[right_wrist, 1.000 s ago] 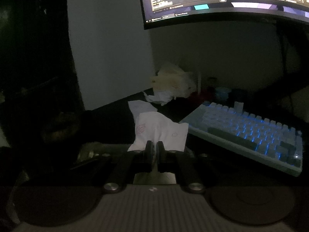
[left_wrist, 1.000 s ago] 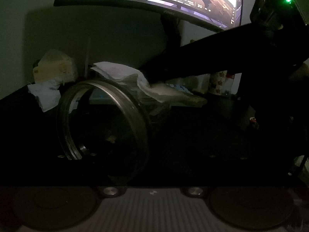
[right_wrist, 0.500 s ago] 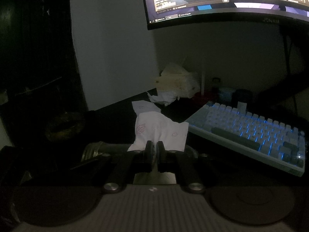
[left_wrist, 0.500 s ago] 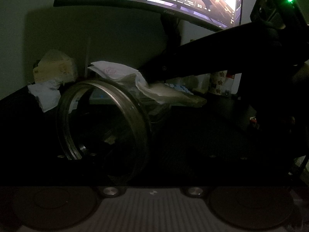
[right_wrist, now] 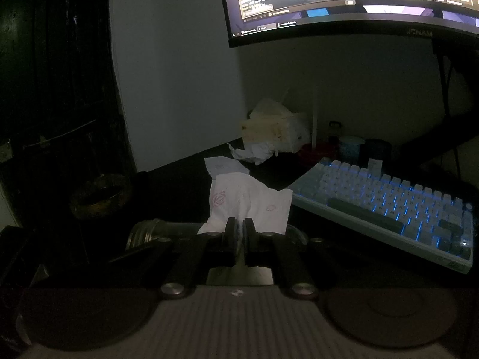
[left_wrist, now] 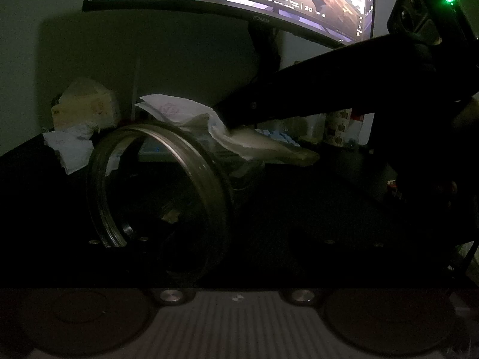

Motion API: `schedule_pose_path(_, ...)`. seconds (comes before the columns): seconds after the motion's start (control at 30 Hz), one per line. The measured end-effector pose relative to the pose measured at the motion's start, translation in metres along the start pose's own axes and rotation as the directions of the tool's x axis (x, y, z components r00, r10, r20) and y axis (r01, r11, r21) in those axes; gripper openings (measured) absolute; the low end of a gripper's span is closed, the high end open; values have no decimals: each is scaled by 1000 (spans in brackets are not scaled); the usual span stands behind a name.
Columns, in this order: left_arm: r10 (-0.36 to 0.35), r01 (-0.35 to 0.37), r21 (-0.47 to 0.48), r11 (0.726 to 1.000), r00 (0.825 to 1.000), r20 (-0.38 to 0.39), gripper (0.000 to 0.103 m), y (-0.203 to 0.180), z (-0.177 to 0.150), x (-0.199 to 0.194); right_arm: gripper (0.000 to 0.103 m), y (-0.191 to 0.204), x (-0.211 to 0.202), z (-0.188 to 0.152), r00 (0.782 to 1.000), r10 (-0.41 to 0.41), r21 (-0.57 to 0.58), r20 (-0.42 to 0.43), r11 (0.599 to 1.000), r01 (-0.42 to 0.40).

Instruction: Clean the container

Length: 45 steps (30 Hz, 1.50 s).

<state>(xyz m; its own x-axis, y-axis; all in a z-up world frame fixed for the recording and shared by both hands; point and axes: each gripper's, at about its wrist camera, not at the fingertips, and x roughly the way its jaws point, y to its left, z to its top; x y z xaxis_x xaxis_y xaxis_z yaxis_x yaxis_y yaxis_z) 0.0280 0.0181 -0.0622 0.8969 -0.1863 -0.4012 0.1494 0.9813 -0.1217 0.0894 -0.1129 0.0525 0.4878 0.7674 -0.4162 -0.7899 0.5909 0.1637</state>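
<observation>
A clear glass jar lies on its side with its wide threaded mouth toward the left wrist camera. My left gripper is shut on it; the dark fingers either side are hard to make out. From the right, my right gripper reaches in, shut on a white tissue with pink prints, which it presses on the jar's upper wall. In the right wrist view the right gripper pinches the tissue over the jar.
A backlit keyboard lies at right under a lit monitor. A tissue pack and crumpled tissues sit by the wall. A dark round dish stands left. Cups stand behind the jar.
The tissue has slid very slightly along the jar's upper wall. Both grippers keep their grip and stay almost where they were.
</observation>
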Motion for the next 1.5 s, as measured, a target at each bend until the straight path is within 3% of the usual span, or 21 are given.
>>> schedule_pose_path(1.5, -13, 13, 4, 1000, 1000, 2, 75, 7, 0, -2, 7, -1, -1, -1, 1000, 0, 13, 8, 1000, 0)
